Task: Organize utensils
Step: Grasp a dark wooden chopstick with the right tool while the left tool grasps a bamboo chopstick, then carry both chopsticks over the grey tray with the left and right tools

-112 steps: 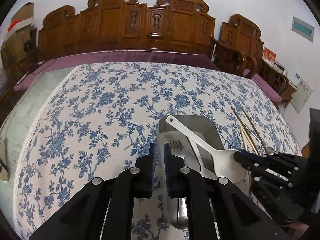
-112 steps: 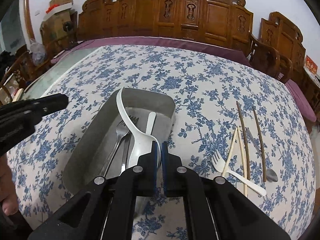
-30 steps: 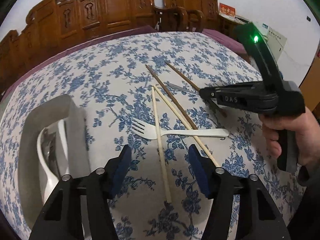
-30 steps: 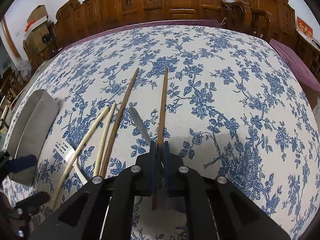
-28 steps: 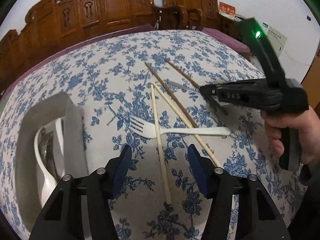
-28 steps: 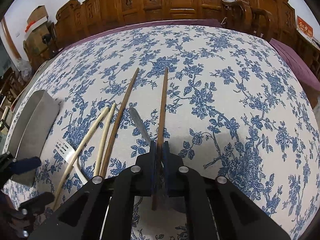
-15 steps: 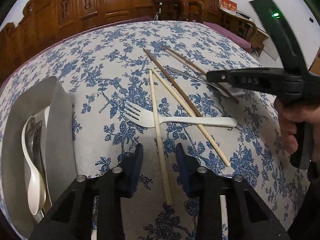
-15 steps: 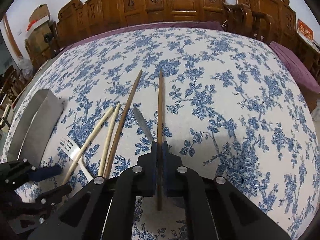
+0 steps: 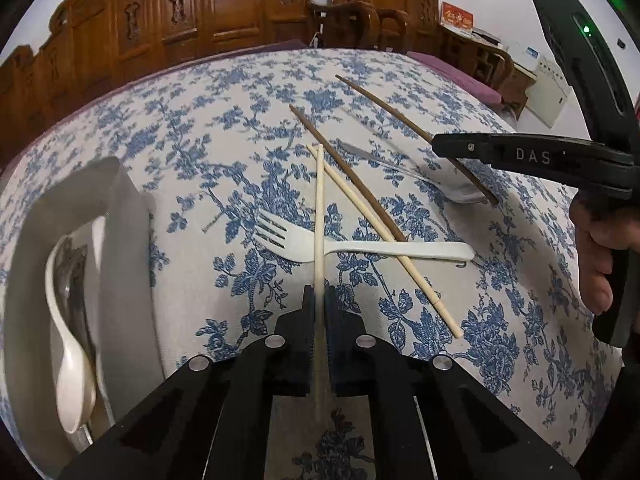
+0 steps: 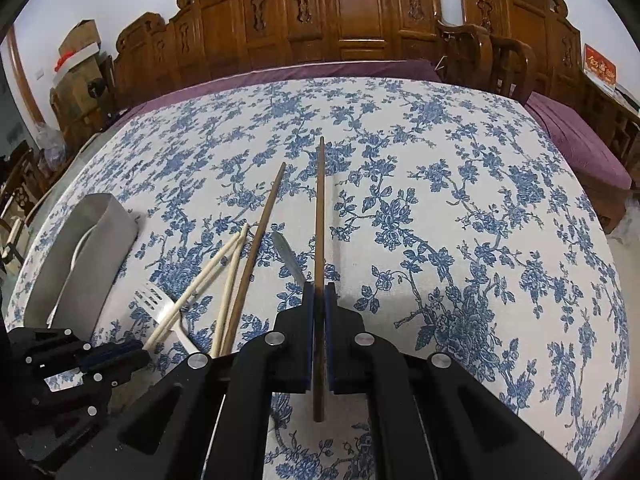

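Pale chopstick [image 9: 319,216] pinched near its thick end by the left gripper [image 9: 319,312], jaws closed right down on it, shaft running forward over the head of the white fork [image 9: 304,242] and touching the tip of its pale partner [image 9: 384,236], which lies slantwise across the fork handle. Dark chopstick [image 10: 319,240] clamped likewise near its butt by the right gripper [image 10: 319,308], jaws shut tight on it, shaft pointing away over the flowered bench [image 10: 480,200], apparently lifted a little. Second dark chopstick [image 10: 260,236] lying just to the left, the metal spoon [image 9: 444,184] between the two in the left wrist view. Probably light, stiff and smooth, so prone to swivelling in a near-end pinch; better taken closer to mid-length if it droops. Likely bound for the metal tray [image 9: 124,240] at the left, already holding a white spoon [image 9: 64,344] and some steel cutlery. Risk of dragging the fork or the crossed pale stick along on lifting.
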A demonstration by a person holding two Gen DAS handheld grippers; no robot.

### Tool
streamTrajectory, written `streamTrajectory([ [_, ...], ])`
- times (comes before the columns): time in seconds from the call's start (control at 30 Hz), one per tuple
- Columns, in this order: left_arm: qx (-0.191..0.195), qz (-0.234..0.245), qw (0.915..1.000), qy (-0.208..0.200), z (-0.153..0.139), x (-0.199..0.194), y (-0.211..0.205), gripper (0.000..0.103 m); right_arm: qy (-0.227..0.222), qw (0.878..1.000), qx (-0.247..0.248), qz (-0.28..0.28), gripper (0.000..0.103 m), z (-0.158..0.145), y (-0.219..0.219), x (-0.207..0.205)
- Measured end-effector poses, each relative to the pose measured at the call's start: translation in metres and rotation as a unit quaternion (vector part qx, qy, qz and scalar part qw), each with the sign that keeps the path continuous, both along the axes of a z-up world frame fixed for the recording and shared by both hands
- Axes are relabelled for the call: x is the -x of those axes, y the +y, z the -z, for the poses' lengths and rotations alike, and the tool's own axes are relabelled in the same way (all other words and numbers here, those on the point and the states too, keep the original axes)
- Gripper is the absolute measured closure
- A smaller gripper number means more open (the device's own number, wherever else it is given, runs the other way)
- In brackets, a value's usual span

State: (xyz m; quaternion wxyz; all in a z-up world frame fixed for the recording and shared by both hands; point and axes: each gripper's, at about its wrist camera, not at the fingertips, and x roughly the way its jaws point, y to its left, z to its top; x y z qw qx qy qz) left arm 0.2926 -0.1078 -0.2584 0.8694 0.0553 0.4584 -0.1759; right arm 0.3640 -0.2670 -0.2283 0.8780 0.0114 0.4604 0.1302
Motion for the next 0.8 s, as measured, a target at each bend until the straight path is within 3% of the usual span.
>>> streamTrajectory([
  [0.43,0.018,-0.019,0.9982,-0.054,-0.056,0.023,0.028,0.099,-0.023,0.999,-0.017,-0.015,0.097,-0.024,0.02,0.031],
  [0.8,0.019,-0.03,0.9961,-0.081,-0.083,0.042,0.051,0.099,-0.04,0.998,-0.018,-0.043,0.097,-0.04,0.046,0.055],
])
